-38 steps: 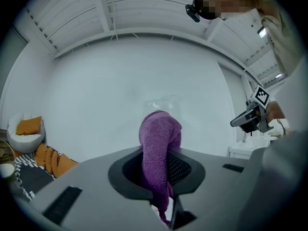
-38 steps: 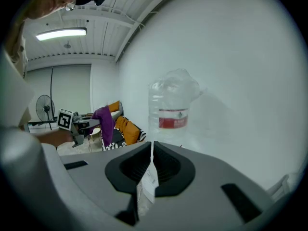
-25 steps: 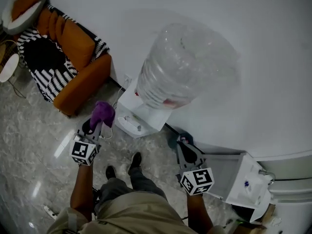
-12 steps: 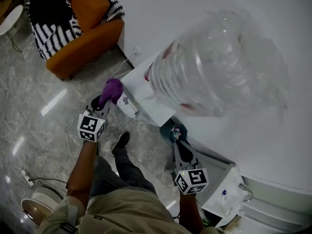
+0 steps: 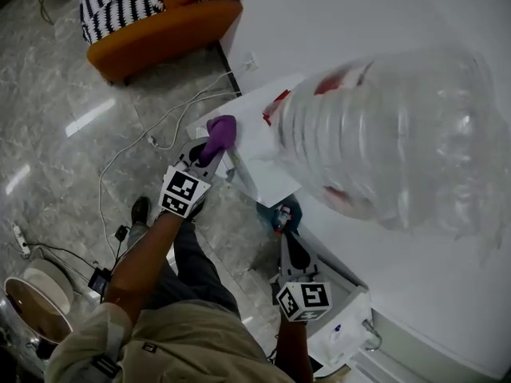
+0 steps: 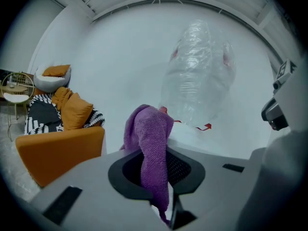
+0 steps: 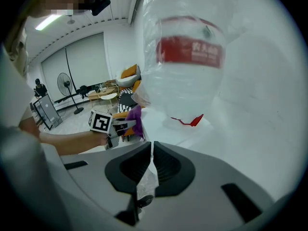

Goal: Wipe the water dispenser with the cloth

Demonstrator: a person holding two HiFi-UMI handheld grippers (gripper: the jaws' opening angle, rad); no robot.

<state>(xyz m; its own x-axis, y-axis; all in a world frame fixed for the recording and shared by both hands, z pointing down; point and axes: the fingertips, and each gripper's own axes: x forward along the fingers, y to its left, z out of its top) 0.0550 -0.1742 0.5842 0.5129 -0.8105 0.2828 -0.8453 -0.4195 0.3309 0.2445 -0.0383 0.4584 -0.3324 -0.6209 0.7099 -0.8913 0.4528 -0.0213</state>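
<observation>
The white water dispenser [image 5: 259, 154] carries a large clear bottle [image 5: 391, 142] with a red label. My left gripper [image 5: 209, 154] is shut on a purple cloth [image 5: 220, 132], which rests against the front left edge of the dispenser's top. In the left gripper view the cloth [image 6: 151, 148] hangs between the jaws, with the bottle [image 6: 197, 81] just beyond it. My right gripper [image 5: 283, 223] hangs lower, beside the dispenser's front, its jaws shut on nothing. The right gripper view shows the bottle [image 7: 185, 66] close ahead and the cloth [image 7: 136, 119] at the left.
An orange sofa [image 5: 160, 22] with a striped throw stands against the wall at upper left. Cables [image 5: 152, 138] trail over the marble floor. A white open box [image 5: 347, 325] sits at lower right, a round basin [image 5: 36, 294] at lower left. A fan [image 7: 65, 88] stands far back.
My left gripper has carried the cloth right and forward onto the dispenser's top edge. The head view has swung closer over the bottle. The right gripper stays low and shut.
</observation>
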